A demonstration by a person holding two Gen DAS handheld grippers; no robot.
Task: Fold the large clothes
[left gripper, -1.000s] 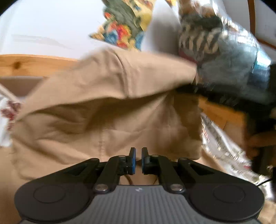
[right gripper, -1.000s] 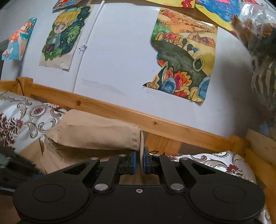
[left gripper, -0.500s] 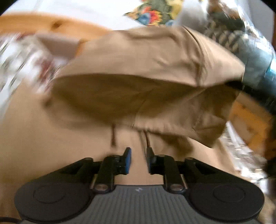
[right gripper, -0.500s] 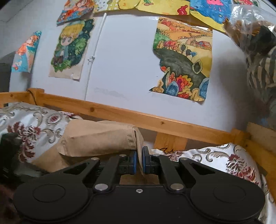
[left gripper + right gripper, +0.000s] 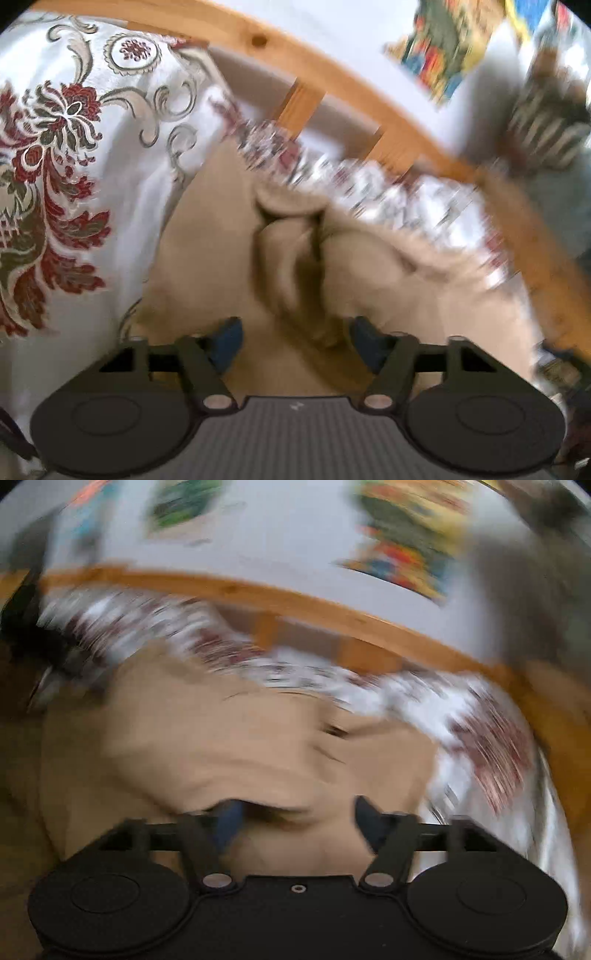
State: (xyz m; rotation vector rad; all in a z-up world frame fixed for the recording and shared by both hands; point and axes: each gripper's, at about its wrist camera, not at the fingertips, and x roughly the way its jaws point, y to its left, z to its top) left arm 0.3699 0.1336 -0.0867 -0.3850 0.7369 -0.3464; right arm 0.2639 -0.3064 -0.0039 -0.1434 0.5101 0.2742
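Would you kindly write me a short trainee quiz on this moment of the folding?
1. True or false: the left hand-held gripper clamps the tan garment.
2. What does the garment lie on? A) a floral bedspread B) a glass table C) a tiled floor
3. Fill in: behind the bed runs a ____ rail.

Key
1. False: both the left and the right hand-held gripper have just been opening; their pads stand apart with cloth between them, unpinched.
2. A, the bedspread.
3. Wooden; the rail runs below the wall's pictures.
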